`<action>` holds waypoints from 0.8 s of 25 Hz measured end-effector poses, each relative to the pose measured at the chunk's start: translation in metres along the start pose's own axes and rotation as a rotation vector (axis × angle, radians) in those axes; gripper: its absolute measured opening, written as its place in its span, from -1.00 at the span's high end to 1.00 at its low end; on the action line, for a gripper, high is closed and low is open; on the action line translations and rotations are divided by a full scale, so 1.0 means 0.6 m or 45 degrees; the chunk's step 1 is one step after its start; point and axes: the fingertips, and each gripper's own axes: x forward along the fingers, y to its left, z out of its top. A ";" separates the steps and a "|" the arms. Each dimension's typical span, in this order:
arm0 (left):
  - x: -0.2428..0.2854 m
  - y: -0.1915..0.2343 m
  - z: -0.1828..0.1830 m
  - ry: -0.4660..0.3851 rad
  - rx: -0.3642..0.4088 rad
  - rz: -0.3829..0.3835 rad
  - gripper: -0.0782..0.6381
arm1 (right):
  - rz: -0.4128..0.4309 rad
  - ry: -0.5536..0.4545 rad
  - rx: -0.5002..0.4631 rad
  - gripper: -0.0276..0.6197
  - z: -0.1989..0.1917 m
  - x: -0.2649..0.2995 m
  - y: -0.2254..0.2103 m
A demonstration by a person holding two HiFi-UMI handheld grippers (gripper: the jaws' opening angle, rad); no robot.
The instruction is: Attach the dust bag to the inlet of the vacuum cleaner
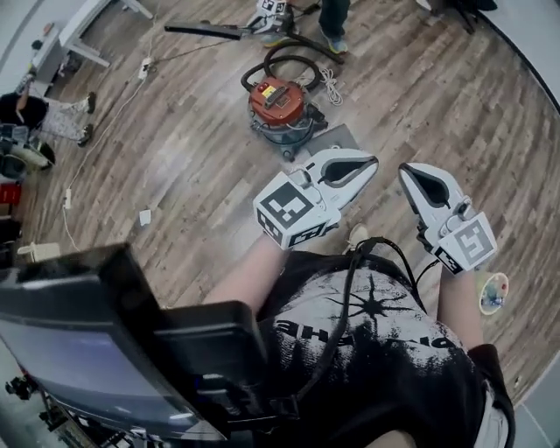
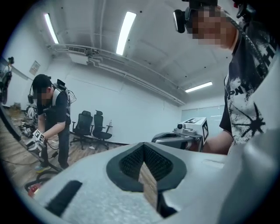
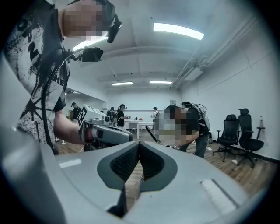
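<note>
1. Wood-grain planks cover the floor (image 1: 175, 157). The vacuum cleaner (image 1: 280, 103) stands on them in the upper middle of the head view, well apart from both claws.
2. The left claw (image 1: 373, 161) and right claw (image 1: 406, 171) are held out in front of the person's chest. In their own views, the left claw (image 2: 144, 154) and right claw (image 3: 138, 153) each have their ribbed black pads pressed together with nothing between them.
3. A flat grey sheet (image 1: 337, 138) lies against the lower right of the vacuum cleaner. It may be the dust bag, though it is too small to tell. The inlet cannot be made out.
4. The step in hand looks like the approach. To do it well:
   - Come in from the side with the grey sheet, clear of the hose (image 1: 289, 63).
   - Spread the claws before reaching down.
   - Pinch the bag by its stiff collar, not its soft body.
   - Steady the vacuum cleaner with the other claw and push the collar on square.
5. The vacuum cleaner is a squat, round drum with a glossy orange-red top and a dark base, likely hard plastic. The hose is black and coiled in a loop. A white cord (image 1: 331, 86) lies bunched beside it, a possible snag.
6. A second person (image 1: 332, 26) stands at the top edge, near the hose.
</note>
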 end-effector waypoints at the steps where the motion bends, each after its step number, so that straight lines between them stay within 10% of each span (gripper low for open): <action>1: 0.013 0.001 0.001 -0.004 -0.009 0.024 0.79 | 0.023 0.005 -0.005 0.90 -0.001 -0.005 -0.013; 13: 0.014 0.054 -0.020 0.013 -0.059 0.431 0.79 | 0.430 0.033 0.015 0.90 -0.033 0.050 -0.052; 20: -0.012 0.143 -0.025 0.028 -0.091 0.475 0.79 | 0.462 0.055 0.004 0.90 -0.032 0.132 -0.084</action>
